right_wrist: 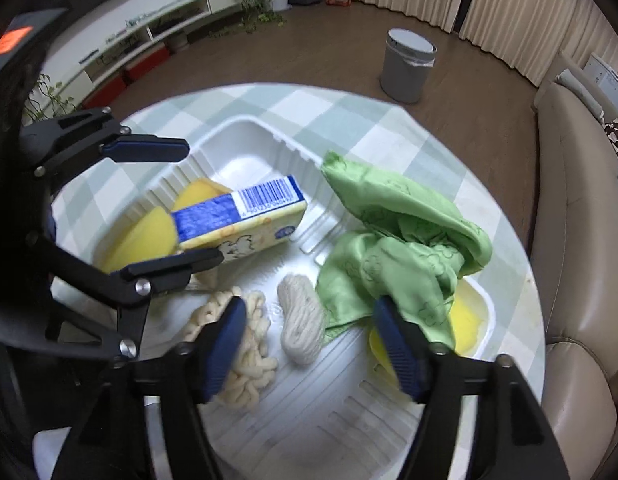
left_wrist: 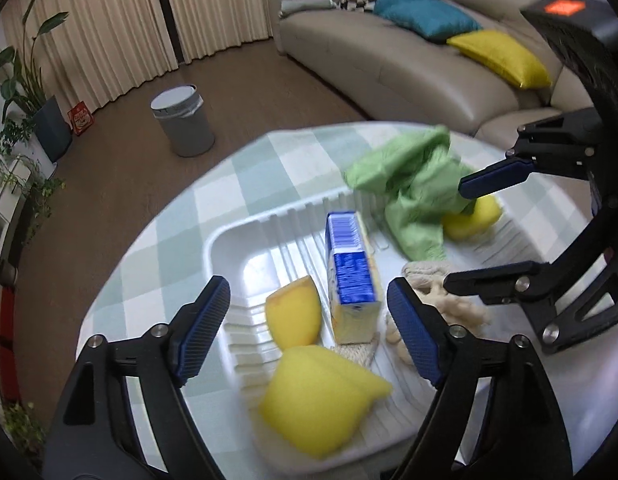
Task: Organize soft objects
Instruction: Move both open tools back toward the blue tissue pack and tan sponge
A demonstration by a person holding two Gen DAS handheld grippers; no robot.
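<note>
A white ribbed tray (left_wrist: pixel 225 240) (right_wrist: pixel 237 130) on a round checked table holds the soft items. In it are yellow sponges (left_wrist: pixel 317 396) (right_wrist: pixel 145 240), a blue and yellow packaged sponge (left_wrist: pixel 351 276) (right_wrist: pixel 245 216), a crumpled green cloth (left_wrist: pixel 413 184) (right_wrist: pixel 401 248), a grey yarn bundle (right_wrist: pixel 301 320) and a cream knitted piece (right_wrist: pixel 245 360). My left gripper (left_wrist: pixel 309 328) is open over the sponges and the package. My right gripper (right_wrist: pixel 309 340) is open, low over the yarn bundle, with its right finger against the green cloth.
A grey waste bin (left_wrist: pixel 183 120) (right_wrist: pixel 407 66) stands on the wooden floor beyond the table. A beige sofa (left_wrist: pixel 389 64) with teal and yellow cushions lies behind. Potted plants (left_wrist: pixel 25 92) and a low white shelf (right_wrist: pixel 149 28) line the wall.
</note>
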